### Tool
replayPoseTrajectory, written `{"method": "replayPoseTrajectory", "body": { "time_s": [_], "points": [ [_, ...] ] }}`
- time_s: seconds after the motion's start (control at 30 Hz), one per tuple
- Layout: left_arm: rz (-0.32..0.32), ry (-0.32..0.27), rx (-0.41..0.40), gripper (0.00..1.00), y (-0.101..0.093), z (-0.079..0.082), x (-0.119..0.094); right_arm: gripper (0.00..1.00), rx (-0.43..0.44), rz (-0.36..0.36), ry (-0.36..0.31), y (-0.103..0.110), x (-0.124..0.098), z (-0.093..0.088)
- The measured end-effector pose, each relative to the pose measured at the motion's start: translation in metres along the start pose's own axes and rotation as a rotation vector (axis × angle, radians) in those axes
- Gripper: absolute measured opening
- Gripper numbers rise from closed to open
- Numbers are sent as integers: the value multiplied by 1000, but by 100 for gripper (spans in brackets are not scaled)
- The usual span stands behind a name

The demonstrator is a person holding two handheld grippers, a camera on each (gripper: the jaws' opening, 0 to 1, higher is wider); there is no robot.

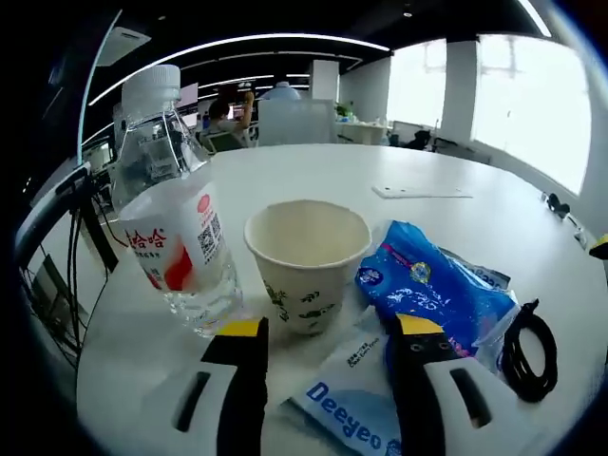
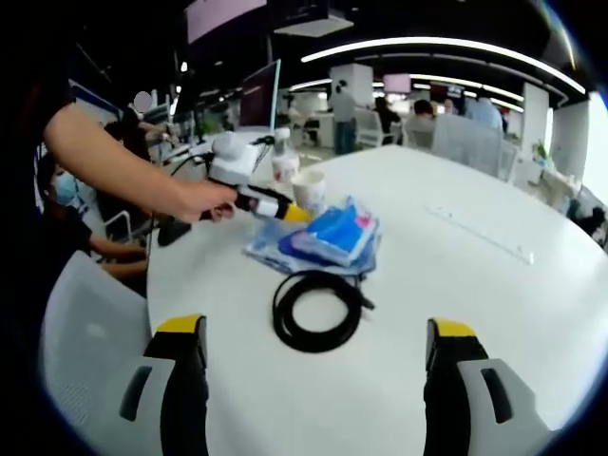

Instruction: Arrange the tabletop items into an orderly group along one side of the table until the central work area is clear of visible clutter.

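The paper cup [image 1: 309,261] is standing upright and empty near the edge of the round white table [image 1: 427,171], and everything else is gathering around it. The water bottle [image 1: 171,204] with the white cap is leaning just beside the cup, on the side toward the table edge, its red and white label turned to the left gripper view. On the cup's other side the blue packet [image 1: 432,294] is lying against its base, and a white wipes pack [image 1: 351,404] printed "Deeyeo" is lying in front of the cup. The black cable coil [image 1: 527,351] is resting beyond the blue packet, well apart from the cup.

The left gripper [image 1: 328,328] is hovering low right in front of the cup, its jaws spread wider than the cup's base and gripping nothing.

In the right gripper view a hand [image 2: 204,201] is holding that left gripper [image 2: 285,213] by the cup [image 2: 309,190], with the bottle [image 2: 285,161] behind it, the blue packet [image 2: 332,233] nearer and the coil [image 2: 318,311] nearer still.

The right gripper [image 2: 318,332] is hanging over bare table on the far side of the coil from the cup, jaws spread wide and empty.
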State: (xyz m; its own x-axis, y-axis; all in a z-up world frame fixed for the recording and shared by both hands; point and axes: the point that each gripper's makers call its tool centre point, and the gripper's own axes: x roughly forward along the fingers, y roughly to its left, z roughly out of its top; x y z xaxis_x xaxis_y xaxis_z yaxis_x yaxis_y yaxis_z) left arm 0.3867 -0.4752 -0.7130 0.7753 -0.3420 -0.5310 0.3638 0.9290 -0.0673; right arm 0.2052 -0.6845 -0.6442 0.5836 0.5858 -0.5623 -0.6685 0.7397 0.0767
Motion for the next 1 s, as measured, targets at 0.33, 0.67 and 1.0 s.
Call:
{"method": "replayPoseTrajectory", "body": {
  "time_s": [0.33, 0.67, 1.0],
  "points": [
    [-36, -9, 6, 50, -16, 1, -10, 93, -1, 7, -10, 4, -2, 3],
    [-46, -17, 33, 50, -21, 5, -23, 92, -16, 15, -25, 8, -4, 8],
    [-72, -22, 70, 49, -30, 10, -35, 92, -32, 20, -40, 15, -8, 13]
  ]
}}
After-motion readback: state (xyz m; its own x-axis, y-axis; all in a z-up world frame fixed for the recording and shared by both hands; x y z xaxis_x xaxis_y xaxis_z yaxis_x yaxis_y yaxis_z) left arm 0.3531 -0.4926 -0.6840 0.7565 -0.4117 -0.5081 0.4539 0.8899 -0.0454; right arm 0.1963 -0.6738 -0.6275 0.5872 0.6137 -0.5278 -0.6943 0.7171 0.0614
